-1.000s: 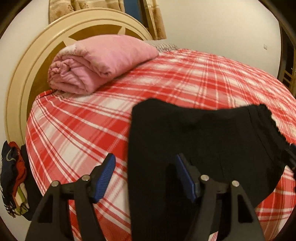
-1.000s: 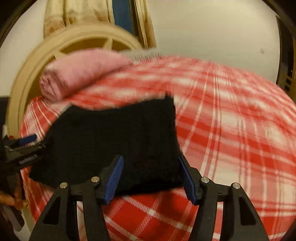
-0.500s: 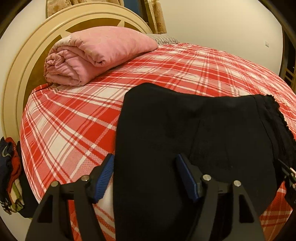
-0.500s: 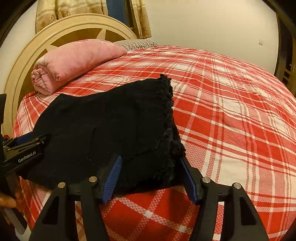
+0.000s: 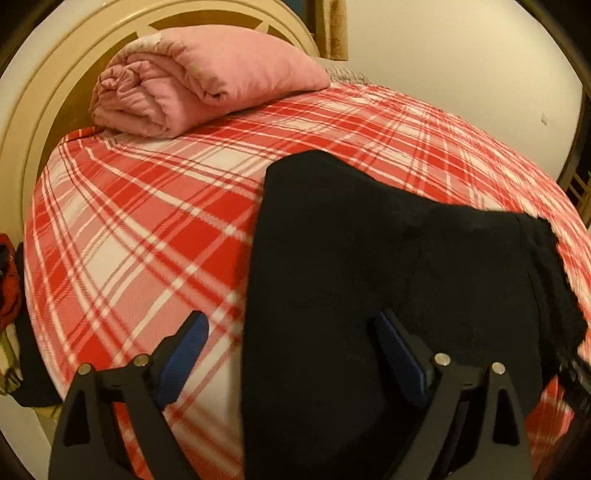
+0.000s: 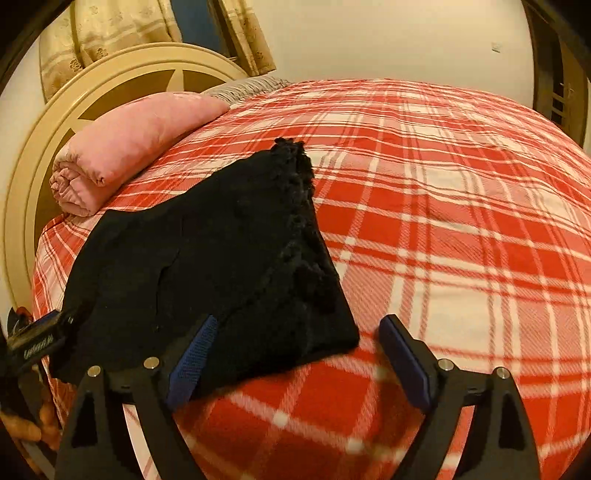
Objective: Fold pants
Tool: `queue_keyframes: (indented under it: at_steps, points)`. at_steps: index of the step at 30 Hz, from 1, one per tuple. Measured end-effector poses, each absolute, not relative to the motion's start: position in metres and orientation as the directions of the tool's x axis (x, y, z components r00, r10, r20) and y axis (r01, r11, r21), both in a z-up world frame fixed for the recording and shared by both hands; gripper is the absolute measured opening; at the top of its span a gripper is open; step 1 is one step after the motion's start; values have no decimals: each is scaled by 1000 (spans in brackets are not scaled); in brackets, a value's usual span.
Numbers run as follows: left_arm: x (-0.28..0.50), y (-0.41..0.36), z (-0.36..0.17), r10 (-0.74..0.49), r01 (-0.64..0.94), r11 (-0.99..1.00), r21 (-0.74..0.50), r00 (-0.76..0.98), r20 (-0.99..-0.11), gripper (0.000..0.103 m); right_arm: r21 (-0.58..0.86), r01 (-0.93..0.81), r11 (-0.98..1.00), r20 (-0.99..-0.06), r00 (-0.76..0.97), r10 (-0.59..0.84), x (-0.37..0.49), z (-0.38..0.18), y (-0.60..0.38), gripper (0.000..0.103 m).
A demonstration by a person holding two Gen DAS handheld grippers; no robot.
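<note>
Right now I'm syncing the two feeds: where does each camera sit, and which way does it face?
Left wrist: on the left gripper, facing the headboard across the black pants; its own fingers show.
Right wrist: on the right gripper, facing likewise over the pants' right end; its fingers show.
Shared: pants, pink quilt, plaid bed.

It was a bedroom in a home. A bed (image 6: pixel 461 229) under a red-and-white plaid cover filled most of both frames, with a rounded cream headboard (image 6: pixel 110 85) at upper left, a rolled pink quilt (image 5: pixel 207 81) before it, and patterned curtains (image 6: pixel 110 29) along the plain wall above.
</note>
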State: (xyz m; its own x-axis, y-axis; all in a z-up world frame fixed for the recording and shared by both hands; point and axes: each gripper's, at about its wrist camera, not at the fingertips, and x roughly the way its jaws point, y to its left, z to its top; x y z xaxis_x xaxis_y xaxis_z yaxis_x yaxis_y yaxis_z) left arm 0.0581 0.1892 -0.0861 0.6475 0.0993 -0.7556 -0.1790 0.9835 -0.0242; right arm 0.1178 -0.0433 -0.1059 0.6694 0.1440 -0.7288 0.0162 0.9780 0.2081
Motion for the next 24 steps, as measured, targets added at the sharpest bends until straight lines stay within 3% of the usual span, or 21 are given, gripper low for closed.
queue_keyframes:
  at_steps: [9,17,24]
  points:
    - [-2,184,-81,41,-147,987,-71,642,-765,95,75,-2,997,-716,696,55,52,-90,-16,90]
    - [-34,167,-82,43,-81,997,-7,588,-807,98,62,-6,998,-754,655,51,18,-88,-2,90]
    - [-74,160,-44,99,-89,995,52,689,-718,101,50,-19,999,-695,718,49,-16,-49,1,90]
